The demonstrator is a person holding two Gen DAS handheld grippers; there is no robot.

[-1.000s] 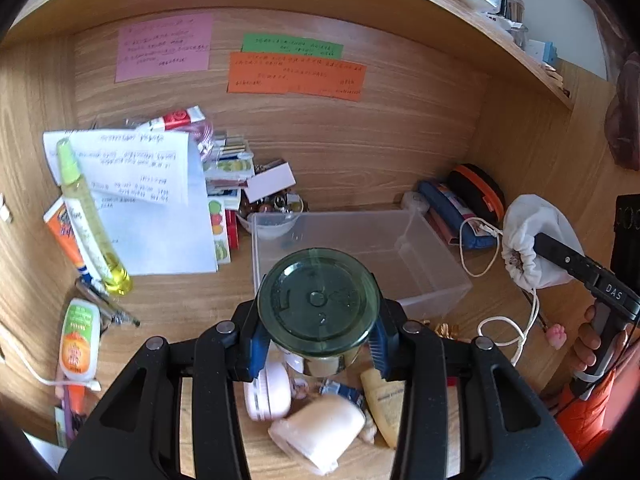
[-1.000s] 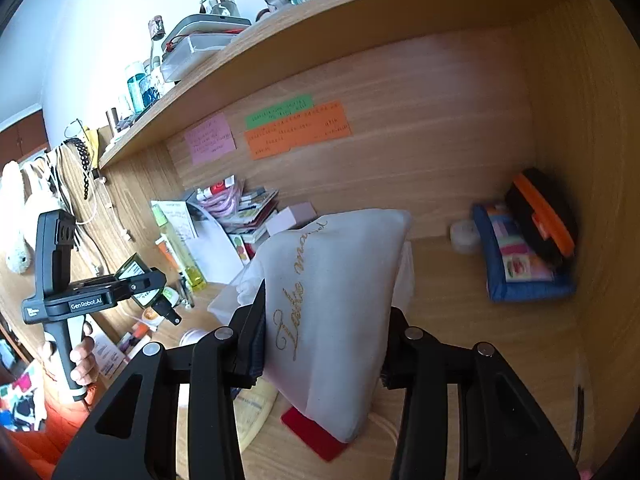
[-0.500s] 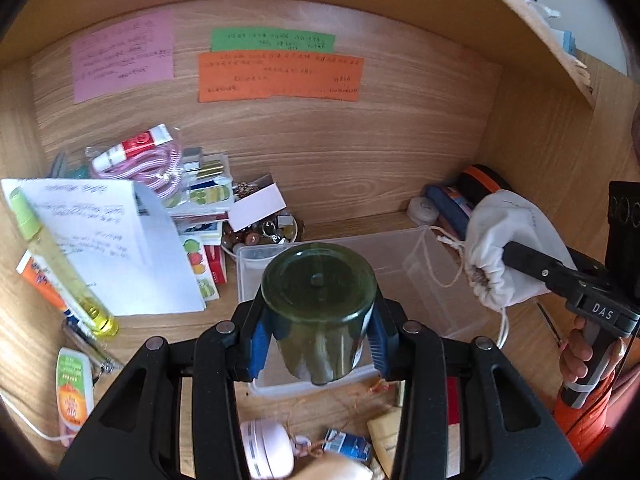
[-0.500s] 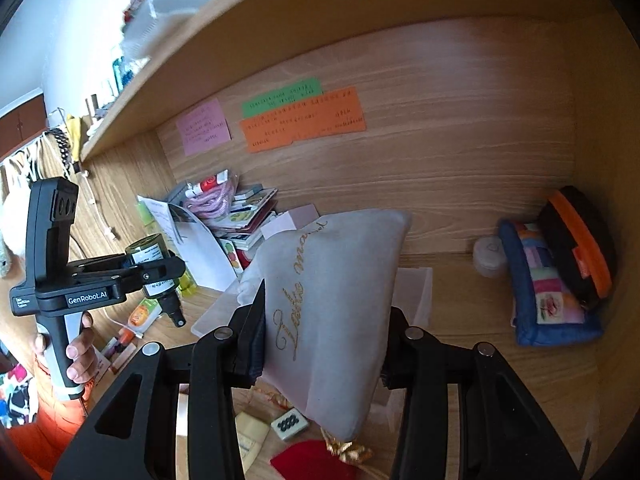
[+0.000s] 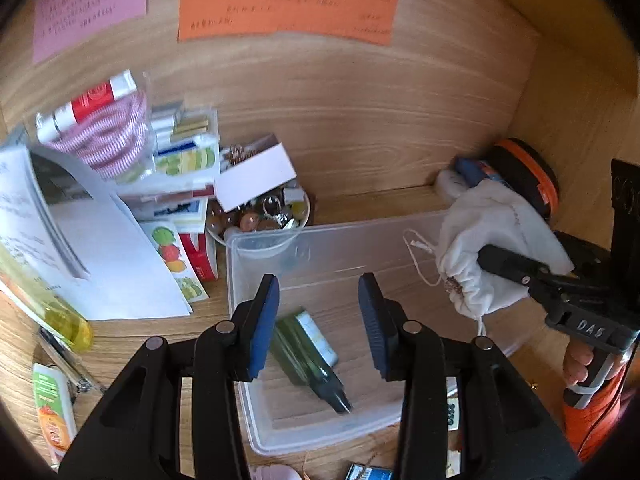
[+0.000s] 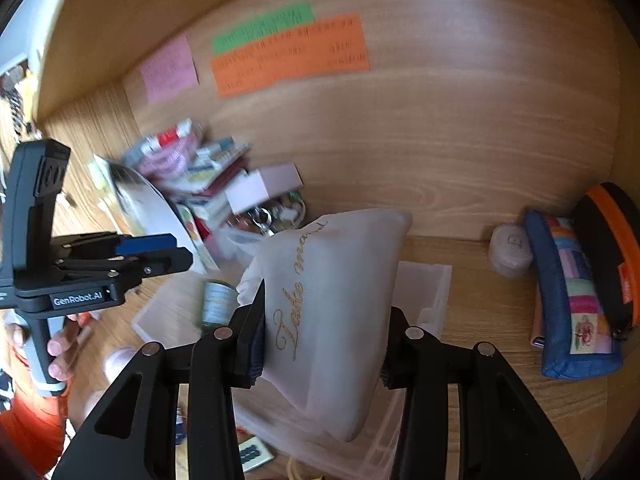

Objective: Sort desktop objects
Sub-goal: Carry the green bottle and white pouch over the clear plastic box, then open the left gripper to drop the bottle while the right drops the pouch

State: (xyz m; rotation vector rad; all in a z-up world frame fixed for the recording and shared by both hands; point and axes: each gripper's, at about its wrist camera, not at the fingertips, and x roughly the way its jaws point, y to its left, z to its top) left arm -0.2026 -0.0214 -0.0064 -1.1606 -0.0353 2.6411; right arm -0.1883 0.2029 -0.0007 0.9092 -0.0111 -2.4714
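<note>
A dark green bottle [image 5: 306, 354] with a pale label lies on its side in the clear plastic bin [image 5: 400, 228], blurred. My left gripper [image 5: 318, 316] is open and empty just above it. The bottle also shows in the right wrist view [image 6: 216, 306], below the left gripper [image 6: 156, 254]. My right gripper [image 6: 320, 328] is shut on a white drawstring pouch [image 6: 332, 300] with gold lettering, held over the bin's right end [image 6: 430, 284]. The pouch [image 5: 492, 236] also shows in the left wrist view, at the bin's right side.
A stack of boxes, papers and a pink coil [image 5: 108, 140] stands at the left, with a small bowl of trinkets [image 5: 264, 216] behind the bin. A yellow bottle [image 5: 60, 316] and a tube [image 5: 54, 408] lie at the left. Pencil cases [image 6: 576, 280] lie at the back right.
My left gripper has opened and the green bottle has dropped into the bin. Both grippers have moved forward toward the bin; the right still holds the pouch.
</note>
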